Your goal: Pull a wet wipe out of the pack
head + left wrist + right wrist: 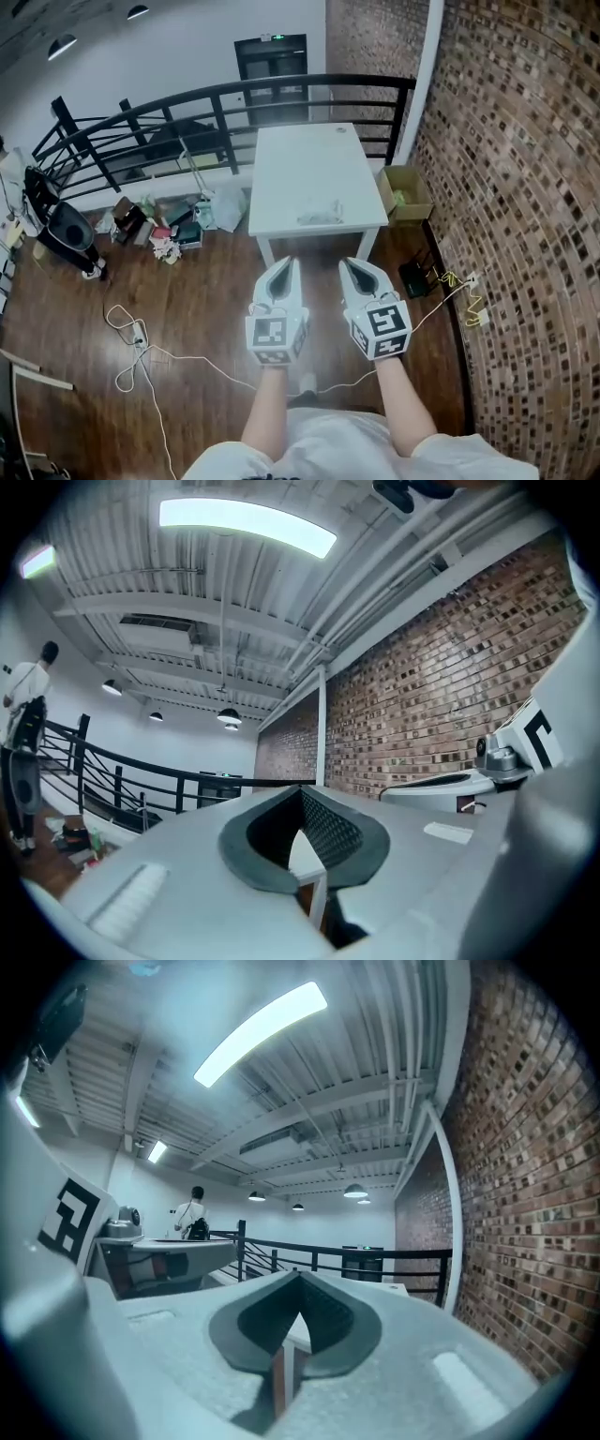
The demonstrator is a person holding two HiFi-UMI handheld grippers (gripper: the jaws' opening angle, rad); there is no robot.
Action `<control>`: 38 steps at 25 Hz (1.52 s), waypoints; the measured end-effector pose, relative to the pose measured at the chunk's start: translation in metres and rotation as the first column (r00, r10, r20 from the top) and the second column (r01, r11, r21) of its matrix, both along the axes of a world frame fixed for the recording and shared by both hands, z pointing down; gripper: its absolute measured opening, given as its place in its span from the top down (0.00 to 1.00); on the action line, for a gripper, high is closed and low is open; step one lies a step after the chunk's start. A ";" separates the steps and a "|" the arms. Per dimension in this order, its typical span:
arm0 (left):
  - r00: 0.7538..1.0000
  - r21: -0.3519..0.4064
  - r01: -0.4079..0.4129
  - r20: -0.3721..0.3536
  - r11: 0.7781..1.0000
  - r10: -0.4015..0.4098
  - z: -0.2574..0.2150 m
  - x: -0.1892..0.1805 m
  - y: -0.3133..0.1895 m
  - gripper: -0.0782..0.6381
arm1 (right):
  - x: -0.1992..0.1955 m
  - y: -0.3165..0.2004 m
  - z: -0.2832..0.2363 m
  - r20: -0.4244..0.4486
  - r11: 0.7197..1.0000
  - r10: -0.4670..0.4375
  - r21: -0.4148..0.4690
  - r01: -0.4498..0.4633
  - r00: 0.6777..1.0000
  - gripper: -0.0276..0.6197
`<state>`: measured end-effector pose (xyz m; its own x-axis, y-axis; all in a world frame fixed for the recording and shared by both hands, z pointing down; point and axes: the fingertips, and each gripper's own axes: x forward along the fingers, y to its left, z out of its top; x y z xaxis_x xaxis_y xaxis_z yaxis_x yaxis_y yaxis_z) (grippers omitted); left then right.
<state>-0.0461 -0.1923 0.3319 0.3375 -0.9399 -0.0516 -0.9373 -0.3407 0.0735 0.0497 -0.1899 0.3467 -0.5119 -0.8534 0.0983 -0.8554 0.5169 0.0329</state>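
The left gripper's [302, 797] jaws are pressed together with nothing between them, and the right gripper's [298, 1321] jaws are likewise closed and empty. Both are held level side by side above the wooden floor [206, 309], apart from the desk [309, 159]. Each carries a cube with black-and-white square markers, which bear patterns, not words. At twelve o'clock from the jaws stands the white desk, and the wet wipe pack [319, 213] lies on it near the edge that faces the person; its print is too small to read. A cardboard box [405, 192] sits at the desk's three o'clock, against the brick wall [525, 187]. White cables [141, 347] trail over the floor at nine o'clock.
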 end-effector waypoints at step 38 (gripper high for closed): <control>0.999 -0.161 0.025 0.029 0.987 -0.021 0.090 -0.025 -0.483 0.87 | 0.001 -0.478 0.089 -0.010 0.978 -0.184 -0.101 0.182 0.983 0.97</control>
<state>-0.0708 -0.6752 0.4219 0.3151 -0.9427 0.1101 -0.9471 -0.3049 0.0999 0.0505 -0.6674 0.4353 -0.6559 -0.7308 0.1892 -0.7455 0.6664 -0.0104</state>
